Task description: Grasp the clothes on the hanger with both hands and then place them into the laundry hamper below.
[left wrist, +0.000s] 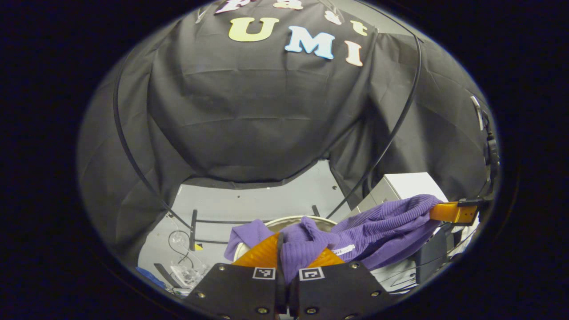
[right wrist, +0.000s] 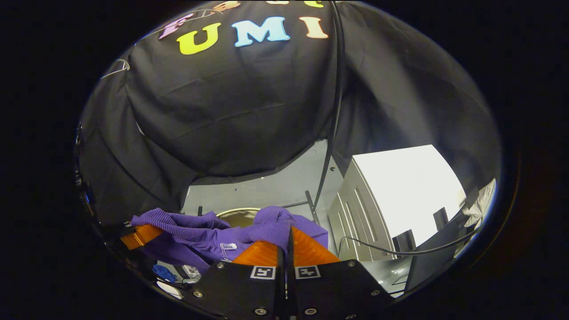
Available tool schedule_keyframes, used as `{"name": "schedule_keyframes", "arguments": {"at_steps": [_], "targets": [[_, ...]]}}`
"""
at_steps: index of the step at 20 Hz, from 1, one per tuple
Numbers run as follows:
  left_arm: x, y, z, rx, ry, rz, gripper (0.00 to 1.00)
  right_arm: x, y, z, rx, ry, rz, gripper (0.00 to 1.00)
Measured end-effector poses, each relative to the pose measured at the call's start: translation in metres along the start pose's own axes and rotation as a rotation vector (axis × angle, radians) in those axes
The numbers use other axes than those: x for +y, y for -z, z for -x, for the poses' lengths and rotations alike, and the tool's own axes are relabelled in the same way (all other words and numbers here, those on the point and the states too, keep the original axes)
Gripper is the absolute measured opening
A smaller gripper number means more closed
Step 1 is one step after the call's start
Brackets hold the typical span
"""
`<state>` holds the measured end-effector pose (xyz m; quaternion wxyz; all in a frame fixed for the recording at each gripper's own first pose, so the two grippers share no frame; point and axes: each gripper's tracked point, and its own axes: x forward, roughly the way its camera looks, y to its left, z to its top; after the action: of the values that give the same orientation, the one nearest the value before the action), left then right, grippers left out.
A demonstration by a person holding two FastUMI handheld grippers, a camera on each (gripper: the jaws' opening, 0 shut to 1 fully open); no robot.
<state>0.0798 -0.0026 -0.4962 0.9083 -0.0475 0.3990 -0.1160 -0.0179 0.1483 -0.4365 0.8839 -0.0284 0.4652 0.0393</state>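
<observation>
Pinching the ribbed purple sweater (left wrist: 378, 226) tight in both my left gripper (left wrist: 284, 255) and right gripper (right wrist: 288, 249), I hold it draped above the round hamper (left wrist: 291, 219).

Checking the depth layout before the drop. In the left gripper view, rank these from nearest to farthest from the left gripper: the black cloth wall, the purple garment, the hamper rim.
1. Purple garment: pinched between the left gripper fingers, stretching right.
2. Hamper rim: just behind the bunched cloth, below.
3. Black cloth wall: far back, across the floor.
</observation>
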Motion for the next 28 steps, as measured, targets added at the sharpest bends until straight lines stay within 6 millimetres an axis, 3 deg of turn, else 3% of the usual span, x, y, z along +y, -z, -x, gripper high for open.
{"name": "schedule_keyframes", "arguments": {"at_steps": [3,5,6,9,10,11,13,16,18,22,23,28], "targets": [[-0.005,0.008,0.003,0.032,-0.019,-0.002,0.05,0.008,0.006,-0.004,0.037,-0.034,0.014,0.06],[0.0,0.018,0.005,0.057,-0.041,0.008,0.15,0.015,0.018,0.0,0.085,-0.065,0.04,0.12],[0.001,0.02,0.01,0.063,-0.054,0.017,0.15,0.019,0.02,0.004,0.105,-0.087,0.052,0.27],[0.003,0.017,0.028,0.047,-0.078,0.048,0.64,0.012,0.03,0.017,0.134,-0.104,0.085,0.91],[0.004,0.017,0.035,0.045,-0.085,0.052,0.8,0.006,0.028,0.025,0.135,-0.096,0.087,0.97],[0.006,0.017,0.043,0.047,-0.104,0.048,0.96,0.001,0.026,0.032,0.129,-0.092,0.08,0.97],[0.007,0.016,0.062,0.046,-0.122,0.039,0.91,-0.014,0.014,0.051,0.099,-0.072,0.062,0.97],[-0.002,-0.001,0.093,0.021,-0.115,0.043,0.93,-0.043,-0.016,0.088,0.022,-0.031,0.043,0.96],[-0.009,-0.028,0.117,-0.023,-0.11,0.038,0.93,-0.064,-0.039,0.111,-0.04,0.004,0.04,0.96],[-0.025,-0.106,0.168,-0.156,-0.123,0.043,0.93,-0.102,-0.092,0.156,-0.197,0.042,0.026,0.96],[-0.031,-0.129,0.178,-0.197,-0.126,0.052,0.9,-0.112,-0.106,0.168,-0.241,0.054,0.026,0.96],[-0.067,-0.246,0.252,-0.446,-0.189,0.048,0.94,-0.143,-0.19,0.222,-0.479,0.035,0.038,0.96]]}}
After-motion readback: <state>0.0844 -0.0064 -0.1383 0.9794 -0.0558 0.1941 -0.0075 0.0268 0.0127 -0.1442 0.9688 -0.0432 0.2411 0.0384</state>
